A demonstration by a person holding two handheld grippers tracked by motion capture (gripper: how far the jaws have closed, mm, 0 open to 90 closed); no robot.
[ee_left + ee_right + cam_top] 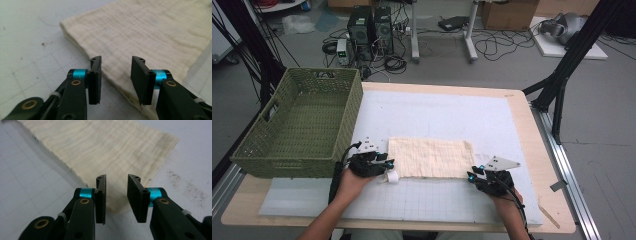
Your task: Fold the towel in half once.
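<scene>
The surface (522,145), a pale wooden top under a white gridded mat (422,200), carries a green woven basket (302,125) at its left and a folded cream muslin cloth (430,157) in the middle, lying flat just beside the basket's right end. The person has a gripper at each near corner of that cloth: the left gripper (384,167) at its near left corner, the right gripper (474,175) at its near right corner.

Both sets of fingers stand apart, with nothing pinched. In the left gripper view the folded edge of the cloth runs between the fingers (96,75); in the right gripper view the corner lies between and beyond the fingers (101,195).

To my eye the step in hand is taking hold of the two near corners. Done well, each gripper should slide low enough that one finger gets under all the layers, then close on both sides together, so the fold lifts evenly and no layer slips free.

The cloth itself looks soft, thin and crinkled, with a faint woven grid, layered at the edges, a few dull marks on top.
</scene>
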